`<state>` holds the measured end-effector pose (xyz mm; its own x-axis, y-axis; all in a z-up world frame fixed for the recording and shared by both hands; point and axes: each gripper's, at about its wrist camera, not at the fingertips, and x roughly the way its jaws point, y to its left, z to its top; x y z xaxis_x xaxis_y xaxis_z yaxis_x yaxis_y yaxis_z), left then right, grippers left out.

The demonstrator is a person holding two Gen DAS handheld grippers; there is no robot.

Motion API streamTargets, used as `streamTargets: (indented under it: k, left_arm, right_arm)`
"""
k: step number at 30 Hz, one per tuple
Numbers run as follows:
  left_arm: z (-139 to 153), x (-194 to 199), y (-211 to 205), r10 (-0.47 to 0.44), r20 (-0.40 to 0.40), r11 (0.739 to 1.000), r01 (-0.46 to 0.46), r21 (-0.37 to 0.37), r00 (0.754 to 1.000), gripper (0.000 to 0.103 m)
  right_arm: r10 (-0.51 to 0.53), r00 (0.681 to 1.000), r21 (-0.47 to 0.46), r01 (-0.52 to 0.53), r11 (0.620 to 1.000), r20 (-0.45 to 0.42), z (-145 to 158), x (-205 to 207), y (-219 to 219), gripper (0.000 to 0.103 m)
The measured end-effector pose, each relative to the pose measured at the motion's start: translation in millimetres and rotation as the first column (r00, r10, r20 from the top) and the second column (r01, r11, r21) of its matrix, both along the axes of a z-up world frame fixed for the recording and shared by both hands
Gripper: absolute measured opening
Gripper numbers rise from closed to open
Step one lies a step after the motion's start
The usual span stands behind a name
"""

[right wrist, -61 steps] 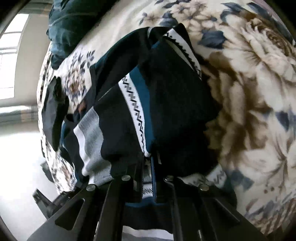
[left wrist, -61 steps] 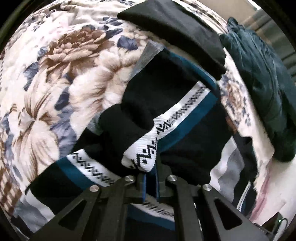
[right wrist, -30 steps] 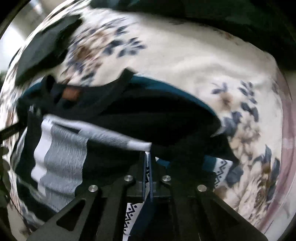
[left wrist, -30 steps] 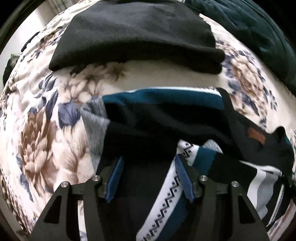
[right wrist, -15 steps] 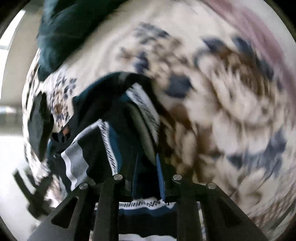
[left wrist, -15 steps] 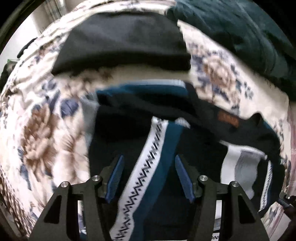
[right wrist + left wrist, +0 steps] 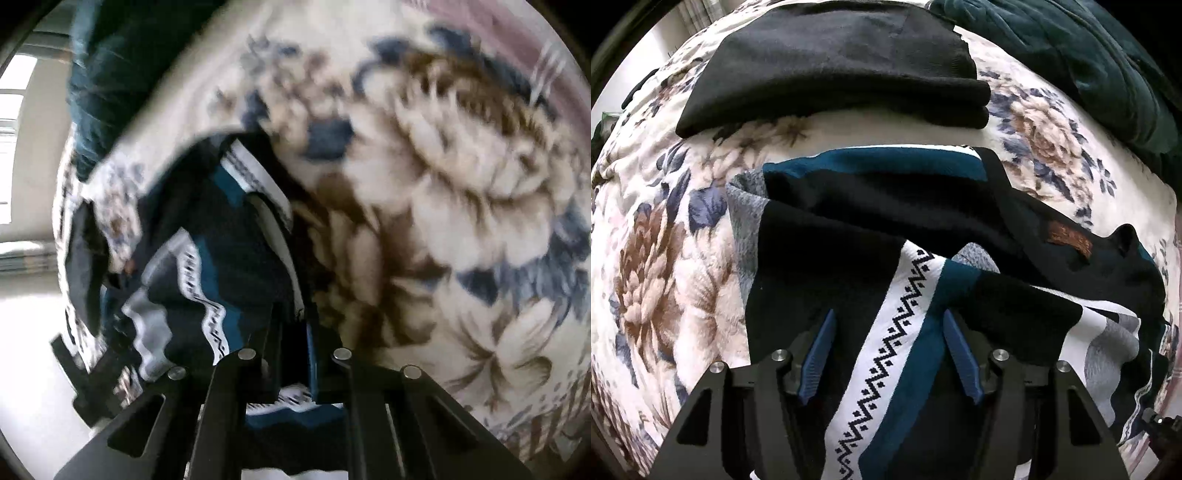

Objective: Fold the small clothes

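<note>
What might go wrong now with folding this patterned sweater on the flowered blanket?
The left tongs stand open above the sweater, so that side is unheld and its loose folds may slip. The right tongs are closing at the sweater's edge; they might pinch the blanket too.

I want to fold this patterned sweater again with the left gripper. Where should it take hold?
Judging by the layers, grip the sweater at its grey left edge, coming from the left over the blanket. That edge lies free on the blanket, so a finger could slide under it; the middle is stacked folds.
</note>
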<state>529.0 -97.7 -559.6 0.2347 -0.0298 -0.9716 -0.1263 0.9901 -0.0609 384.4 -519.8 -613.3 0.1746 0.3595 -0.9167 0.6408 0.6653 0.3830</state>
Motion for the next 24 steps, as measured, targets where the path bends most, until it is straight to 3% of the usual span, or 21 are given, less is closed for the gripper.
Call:
streamTargets:
  k: [1, 2, 4, 5, 6, 8, 9, 12, 15, 19, 24]
  left_arm:
    - [1, -1, 0, 0.0, 0.001, 1.0, 0.0, 0.001, 1.0, 0.058]
    - [5, -3, -1, -0.002, 0.007, 1.0, 0.002, 0.006, 1.0, 0.058]
    - [15, -3, -7, -0.008, 0.026, 1.0, 0.008, 0.012, 1.0, 0.058]
    - [24, -11, -11, -0.02, 0.041, 1.0, 0.02, -0.003, 0.999, 0.065]
    - [33, -19, -17, -0.028, 0.056, 1.0, 0.028, -0.01, 0.998, 0.08]
    - [51, -44, -31, -0.052, 0.089, 0.999, 0.053, -0.011, 0.995, 0.091]
    - [59, -58, -41, -0.065, 0.099, 0.998, 0.067, -0.017, 0.993, 0.091]
    - [73, -113, -74, -0.088, 0.099, 0.995, 0.091, -0.028, 0.991, 0.092]
    - [75, -178, -112, -0.079, 0.044, 0.995, 0.081, -0.064, 0.996, 0.092]
    - [56, -264, -175, -0.072, -0.088, 0.993, 0.064, -0.097, 0.993, 0.092]
    - [16, -340, -241, -0.115, -0.225, 0.993, 0.114, -0.02, 0.967, 0.093]
  right_arm:
    - [0.011, 1.0, -0.01, -0.011, 1.0, -0.014, -1, 1, -2, 0.026]
    - [0.028, 0.999, -0.027, -0.029, 0.999, -0.028, 1, 3, -2, 0.038]
    - [0.052, 0.999, -0.04, -0.052, 0.998, 0.002, 13, 6, -1, 0.055]
    - [0.08, 0.997, -0.056, -0.079, 0.995, 0.017, 22, 6, 1, 0.065]
    - [0.111, 0.993, -0.068, -0.109, 0.992, 0.027, 29, 6, 3, 0.075]
    - [0.185, 0.982, -0.093, -0.181, 0.979, 0.035, 43, 5, 6, 0.085]
    - [0.226, 0.974, -0.099, -0.221, 0.97, 0.035, 49, 4, 7, 0.09]
    - [0.308, 0.951, -0.082, -0.304, 0.949, 0.034, 57, -3, 1, 0.093]
    - [0.366, 0.93, -0.036, -0.364, 0.931, 0.042, 58, -9, -17, 0.093]
    - [0.442, 0.896, -0.017, -0.442, 0.897, 0.04, 57, -10, -45, 0.093]
    - [0.516, 0.854, 0.02, -0.518, 0.855, 0.063, 38, 1, -54, 0.093]
